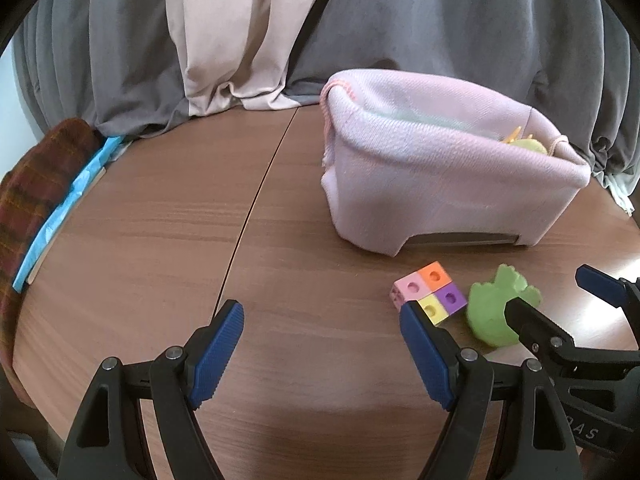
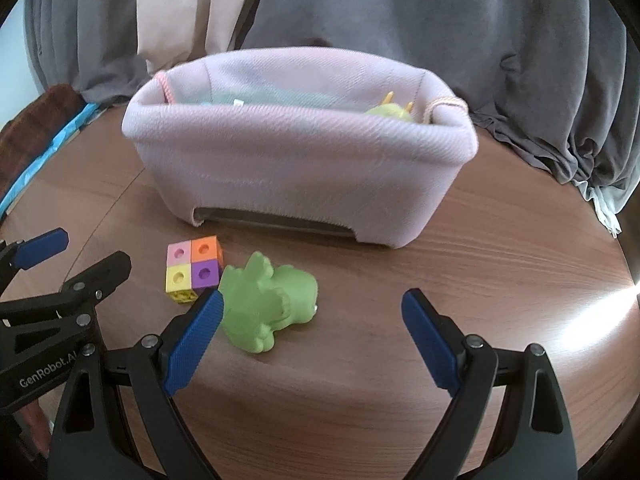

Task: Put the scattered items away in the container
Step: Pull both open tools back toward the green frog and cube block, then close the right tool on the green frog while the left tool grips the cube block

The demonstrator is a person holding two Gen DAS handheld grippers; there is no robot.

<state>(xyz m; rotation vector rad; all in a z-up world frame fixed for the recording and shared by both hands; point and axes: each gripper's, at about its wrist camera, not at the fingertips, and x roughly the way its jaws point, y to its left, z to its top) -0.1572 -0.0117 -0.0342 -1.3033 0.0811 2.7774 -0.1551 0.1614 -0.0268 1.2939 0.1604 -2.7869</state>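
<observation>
While both claws hang above the round wooden table, neither grips anything. Left gripper: jaws spread wide, only bare tabletop between them; its right finger overlaps the yellow corner of the block cube in the left wrist view, contact can't be confirmed. Right gripper: jaws also spread wide, nothing clamped. Green toy dinosaur lies on its side on the table, partly between the right gripper's fingers, up against the left finger; can't tell if they touch.

Block cube is four-coloured on top (pink, orange, yellow, purple), sits on the table just beside the dinosaur, on its left in the right wrist view, touching or nearly so. Both items sit in front of the pink fabric basket, near its front wall, not in it.

Basket stands upright toward the far edge of the table, close to the grey curtain. Inside it: a pale green cloth-like item along the back and a yellow-green toy at the right end, only its top showing.

Far left edge of the table: a red plaid cloth and a blue strip beside it.
</observation>
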